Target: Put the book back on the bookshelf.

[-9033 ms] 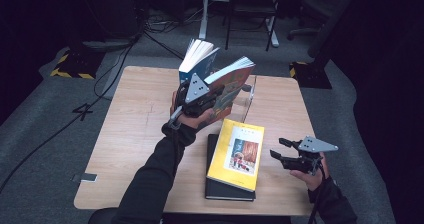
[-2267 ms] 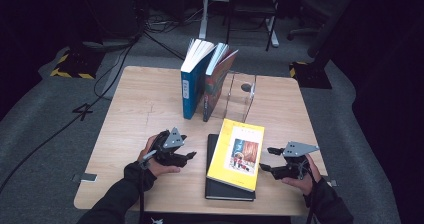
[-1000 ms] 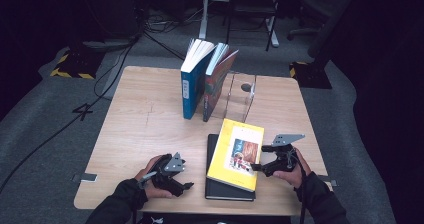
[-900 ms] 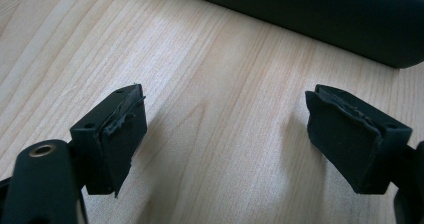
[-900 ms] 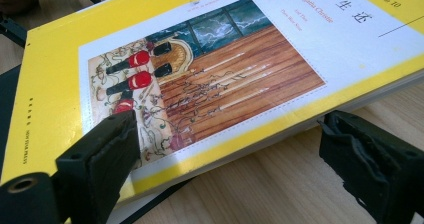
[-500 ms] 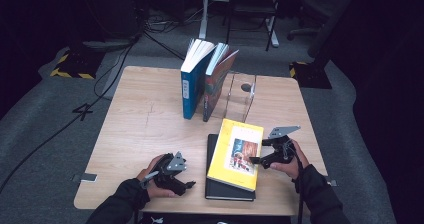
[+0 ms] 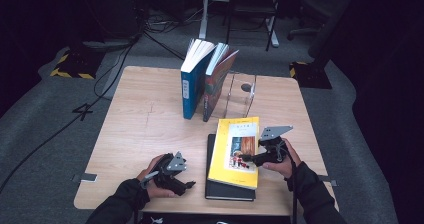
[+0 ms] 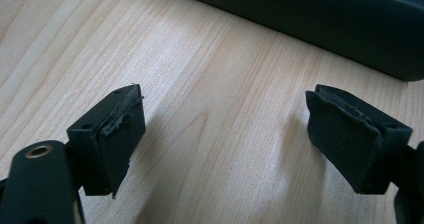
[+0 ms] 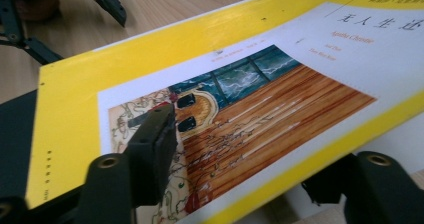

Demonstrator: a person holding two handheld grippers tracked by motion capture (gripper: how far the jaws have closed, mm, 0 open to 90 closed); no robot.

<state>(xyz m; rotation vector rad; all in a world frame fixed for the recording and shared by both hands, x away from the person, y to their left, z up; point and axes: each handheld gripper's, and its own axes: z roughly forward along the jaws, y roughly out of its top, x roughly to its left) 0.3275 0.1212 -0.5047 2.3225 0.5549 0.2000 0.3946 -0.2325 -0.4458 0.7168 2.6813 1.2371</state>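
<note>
Table (image 7: 150,129) is light wood. I've got two books standing upright at its far middle: a blue book (image 7: 192,81) and a red-spined book (image 7: 217,84) leaning against it, pages fanned at the top. A clear bookend (image 7: 242,91) stands just right of them.

At the near edge lies a black book (image 7: 230,191), flat, with the yellow book (image 7: 235,151) stacked on top, cover up and skewed a bit so the black one shows at the left and near side. From the right gripper view the yellow book's right edge sits lifted off whatever's under it.

My right gripper (image 7: 250,159) is at that right edge. Its jaws have just been closing, with the yellow book between them: one jaw is on the cover picture, the other under the edge. It looks clamped on the book, though I can't see the lower pad's contact.

My left gripper (image 7: 187,184) rests low on the table just left of the black book, jaws wide apart, only bare wood between them.
</note>
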